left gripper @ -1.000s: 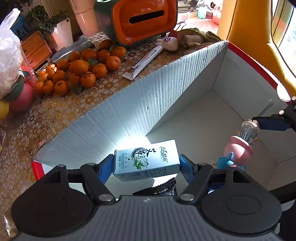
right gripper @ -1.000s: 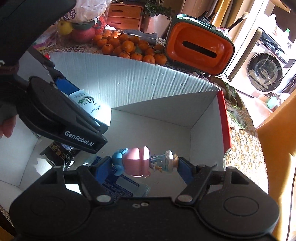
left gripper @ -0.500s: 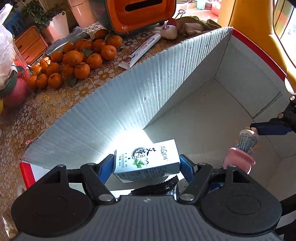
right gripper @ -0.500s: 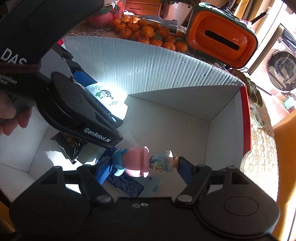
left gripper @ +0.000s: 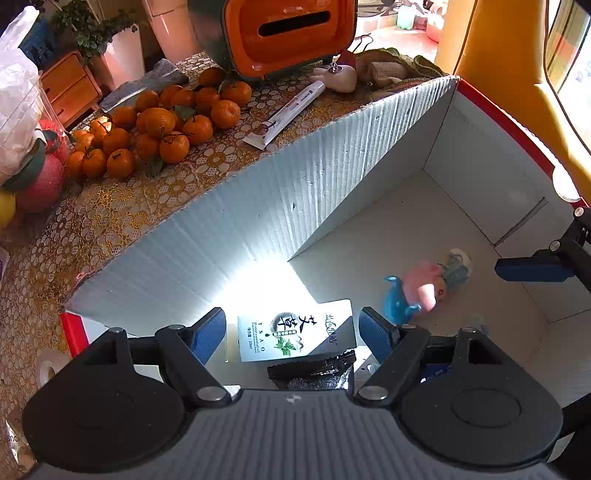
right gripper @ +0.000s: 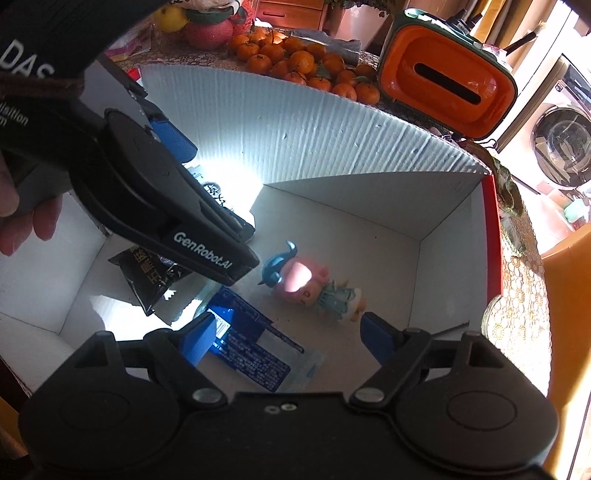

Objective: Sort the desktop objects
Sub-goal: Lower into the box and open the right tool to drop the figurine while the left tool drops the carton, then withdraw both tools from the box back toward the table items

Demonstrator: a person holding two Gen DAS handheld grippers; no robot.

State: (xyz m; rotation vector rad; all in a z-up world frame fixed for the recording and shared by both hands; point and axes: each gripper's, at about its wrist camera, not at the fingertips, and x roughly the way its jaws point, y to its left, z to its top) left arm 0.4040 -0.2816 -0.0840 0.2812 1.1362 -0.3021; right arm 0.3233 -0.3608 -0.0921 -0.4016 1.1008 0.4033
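Note:
A white cardboard box (left gripper: 258, 221) with a red rim fills both views. My left gripper (left gripper: 291, 332) is open over its near corner. A white herbal-oil carton (left gripper: 295, 334) lies on the floor below, loose between the spread blue pads. A pink and blue toy figure (left gripper: 424, 284) lies on its side on the box floor. My right gripper (right gripper: 288, 338) is open just above and in front of the toy figure (right gripper: 306, 284), touching nothing. A black packet (right gripper: 151, 277) and a blue packet (right gripper: 255, 350) also lie in the box.
On the patterned table beyond the box are a pile of mandarins (left gripper: 159, 125), a white tube (left gripper: 284, 110), a small plush (left gripper: 338, 75) and an orange container (left gripper: 291, 33). A person's hand (right gripper: 22, 221) holds the left gripper's handle. A washing machine (right gripper: 561, 147) stands at the far right.
Both grippers opened. The carton left the left gripper and the toy figure left the right gripper; both now lie on the box floor.

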